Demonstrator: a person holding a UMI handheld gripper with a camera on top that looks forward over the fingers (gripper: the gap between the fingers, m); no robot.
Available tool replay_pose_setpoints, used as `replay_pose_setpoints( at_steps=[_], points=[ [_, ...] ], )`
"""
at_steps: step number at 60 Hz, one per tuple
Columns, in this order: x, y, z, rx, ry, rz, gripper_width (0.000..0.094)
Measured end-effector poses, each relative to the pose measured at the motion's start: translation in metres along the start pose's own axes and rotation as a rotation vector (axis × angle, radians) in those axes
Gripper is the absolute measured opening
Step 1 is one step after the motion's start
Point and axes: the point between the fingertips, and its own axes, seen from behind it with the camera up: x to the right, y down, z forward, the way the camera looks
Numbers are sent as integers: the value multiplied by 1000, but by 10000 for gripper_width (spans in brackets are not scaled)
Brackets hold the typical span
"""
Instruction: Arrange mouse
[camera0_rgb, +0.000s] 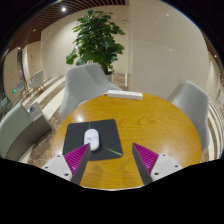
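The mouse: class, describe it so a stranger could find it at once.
Start at the round wooden table ringed by grey chairs. On it, just ahead of the open gripper, lies a dark mouse pad. The mouse is the small white oval on that pad, unlike the flat white keyboard at the far edge.

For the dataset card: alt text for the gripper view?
White mouse on a dark mousepad on a round wooden table, just ahead of the open gripper. Grey chairs ring the table; a potted plant stands beyond.

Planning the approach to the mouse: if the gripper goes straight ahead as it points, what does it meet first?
Probably bare table: the open gripper points past the mouse, which lies left of that line on its mouse pad.
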Motion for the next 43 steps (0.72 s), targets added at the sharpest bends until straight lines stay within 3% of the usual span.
replay_pose_setpoints(
  at_steps=[21, 43],
  points=[
    [80, 89, -157, -76, 83, 31, 860],
    [123, 131, -200, -77, 130, 36, 863]
  ],
)
